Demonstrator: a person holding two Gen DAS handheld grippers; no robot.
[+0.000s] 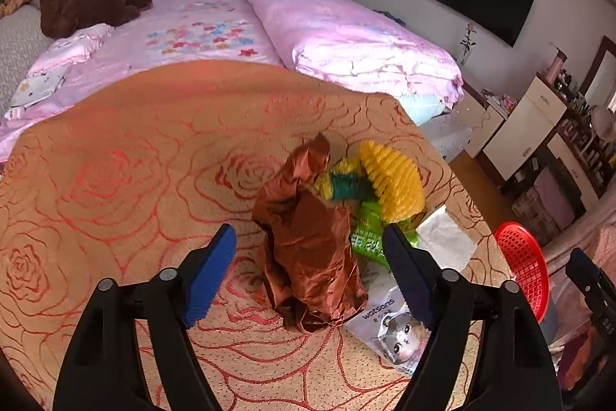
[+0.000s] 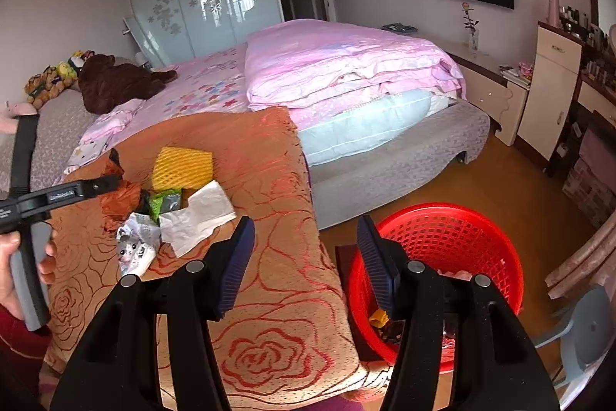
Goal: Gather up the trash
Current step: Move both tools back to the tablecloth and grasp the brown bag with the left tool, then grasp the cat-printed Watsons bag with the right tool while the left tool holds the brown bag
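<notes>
- The left gripper [image 1: 310, 280] is held wide, its blue ribbed pads flanking but not pressing the crumpled brown paper [image 1: 308, 249] on the rose-patterned orange cloth [image 1: 115, 180].
- For a sound pick, the pads should be lowered round the paper's thick middle and closed firmly, since the creased, springy sheet is likely to slip.
- Just right of it lie a yellow foam net [image 1: 390, 176], a green glossy wrapper [image 1: 365, 237], a white tissue [image 1: 446, 241] and a printed plastic packet [image 1: 392, 330], all light and flimsy.
- The right gripper [image 2: 306, 264] is partly open and empty, between the cloth edge and the red mesh basket [image 2: 462, 234], where some scraps already lie.
</notes>
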